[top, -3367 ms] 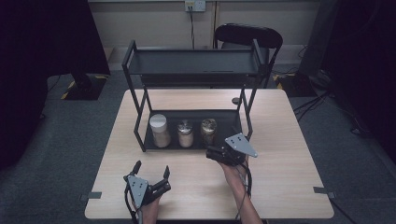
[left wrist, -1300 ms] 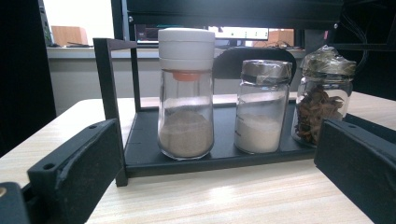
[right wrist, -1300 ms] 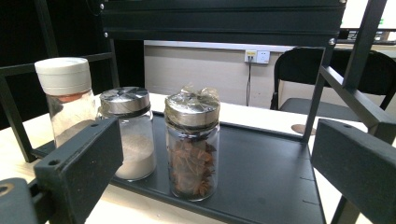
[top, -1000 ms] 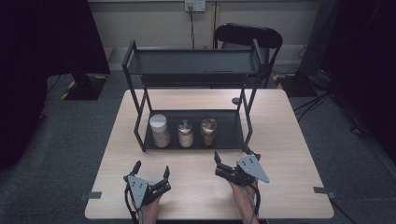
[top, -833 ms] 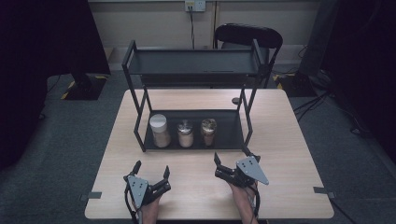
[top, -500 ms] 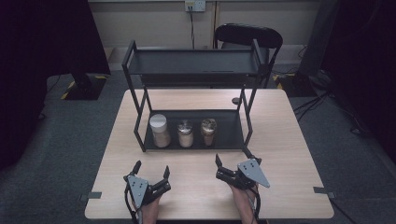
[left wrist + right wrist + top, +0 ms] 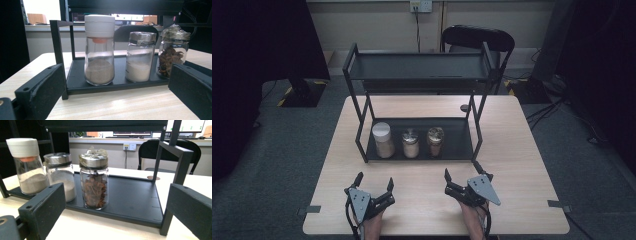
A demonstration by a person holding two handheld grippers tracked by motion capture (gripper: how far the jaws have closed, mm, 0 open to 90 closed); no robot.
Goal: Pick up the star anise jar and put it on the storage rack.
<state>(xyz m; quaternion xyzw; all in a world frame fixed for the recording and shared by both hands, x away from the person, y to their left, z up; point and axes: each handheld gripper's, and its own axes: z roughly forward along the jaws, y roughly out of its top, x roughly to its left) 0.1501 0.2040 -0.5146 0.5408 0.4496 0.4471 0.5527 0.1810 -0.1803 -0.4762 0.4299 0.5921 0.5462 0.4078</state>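
- The right gripper (image 7: pixel 462 175) has pulled back from the rack (image 7: pixel 417 72) to low centre-right of the high view, jaws apart, empty.
- The left gripper (image 7: pixel 373 182) holds its spot at lower left, jaws spread, empty.
- The gripper views show what the high view cannot: brown powder under the white-capped jar (image 7: pixel 99 50), white grains in the middle jar (image 7: pixel 139 57), star anise in the third jar (image 7: pixel 94 181).
- All three stand on the rack's bottom shelf, mid-frame.
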